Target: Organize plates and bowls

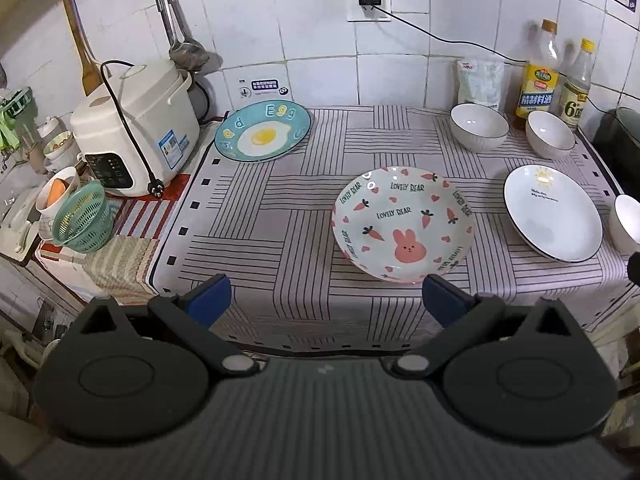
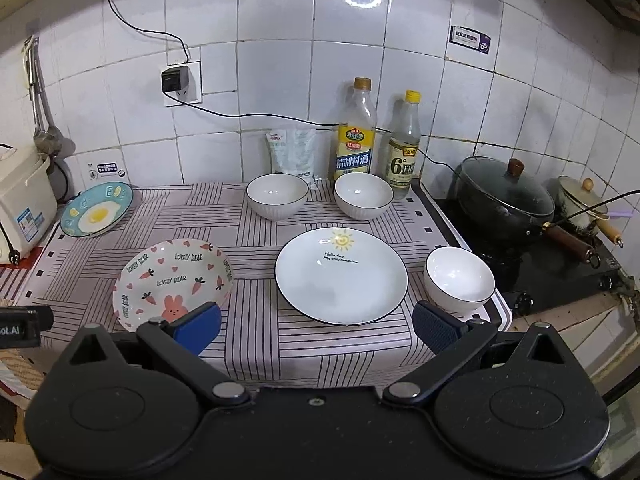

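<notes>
Both claws hang spread wide and empty at the desk's near edge, the left claw just short of the rabbit plate, the right claw in front of the sun plate. On the striped cloth the rabbit plate lies at 9 o'clock from the sun plate and a white bowl sits just beside it at 3 o'clock. Farther back stand two more bowls at 11 and 1 o'clock, with the egg plate tilted at the far left by the rice cooker, and two bottles against the tiled wall.
</notes>
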`<state>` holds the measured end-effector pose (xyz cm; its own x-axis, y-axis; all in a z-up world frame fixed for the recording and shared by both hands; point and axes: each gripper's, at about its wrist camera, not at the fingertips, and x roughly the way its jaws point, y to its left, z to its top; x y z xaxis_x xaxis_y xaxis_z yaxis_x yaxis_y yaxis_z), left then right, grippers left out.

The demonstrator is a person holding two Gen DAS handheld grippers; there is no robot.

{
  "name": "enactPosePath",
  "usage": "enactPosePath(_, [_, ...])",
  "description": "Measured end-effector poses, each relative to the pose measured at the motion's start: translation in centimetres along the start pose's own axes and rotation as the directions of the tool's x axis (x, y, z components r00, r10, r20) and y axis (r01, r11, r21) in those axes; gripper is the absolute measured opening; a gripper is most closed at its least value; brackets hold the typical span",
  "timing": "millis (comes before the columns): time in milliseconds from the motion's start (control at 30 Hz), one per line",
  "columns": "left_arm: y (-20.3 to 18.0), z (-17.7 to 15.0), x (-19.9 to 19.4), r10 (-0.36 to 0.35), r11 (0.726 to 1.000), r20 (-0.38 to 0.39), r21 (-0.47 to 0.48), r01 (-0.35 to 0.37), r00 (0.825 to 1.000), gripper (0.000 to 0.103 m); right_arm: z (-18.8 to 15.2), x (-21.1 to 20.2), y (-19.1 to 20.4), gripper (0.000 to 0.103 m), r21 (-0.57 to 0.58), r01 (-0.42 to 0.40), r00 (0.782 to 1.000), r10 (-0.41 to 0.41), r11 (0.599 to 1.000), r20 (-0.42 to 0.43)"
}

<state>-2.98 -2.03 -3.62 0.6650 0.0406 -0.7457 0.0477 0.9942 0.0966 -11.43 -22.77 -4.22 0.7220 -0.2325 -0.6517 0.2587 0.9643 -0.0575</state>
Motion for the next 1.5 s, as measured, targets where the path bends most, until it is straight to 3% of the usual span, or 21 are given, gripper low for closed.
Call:
enactPosePath(967, [0.2, 2.0, 1.1, -0.047, 0.996, 0.068, 0.085, 0.041, 0.997, 0.103, -0.5, 1.7, 0.1, 0.103, -0.002, -0.016, 0.998, 0.016, 1.000, -0.066])
enactPosePath(1100, [0.7, 3.4, 2.8, -0.100, 0.988, 0.043, 0.120, 0.094, 0.994, 0.103, -0.1, 2.8, 0.7, 0.103, -0.029, -0.056, 0.997, 0.054, 0.998, -0.056])
enactPosePath(1233, [1.7, 4.3, 5.4, -0.167, 0.983, -0.012, 0.071, 0.167, 0.986, 0.102, 0.0, 4.1, 1.1, 0.103, -0.010, -0.143, 0.990, 0.143, 0.990, 0.004])
enactPosePath(1333, [1.8, 4.9, 7.7, -0.150, 0.986, -0.021, 0.076, 0.151, 0.988, 0.101, -0.2, 6.3, 1.4, 0.103, -0.012, -0.233, 0.971, 0.234, 0.972, 0.055])
enactPosePath(1500, [1.3, 5.4, 12.8, -0.140, 0.986, -0.112, 0.079, 0.149, 0.984, 0.099, -0.9, 11.8, 2.3, 0.103, 0.038, -0.320, 0.947, 0.320, 0.947, 0.013])
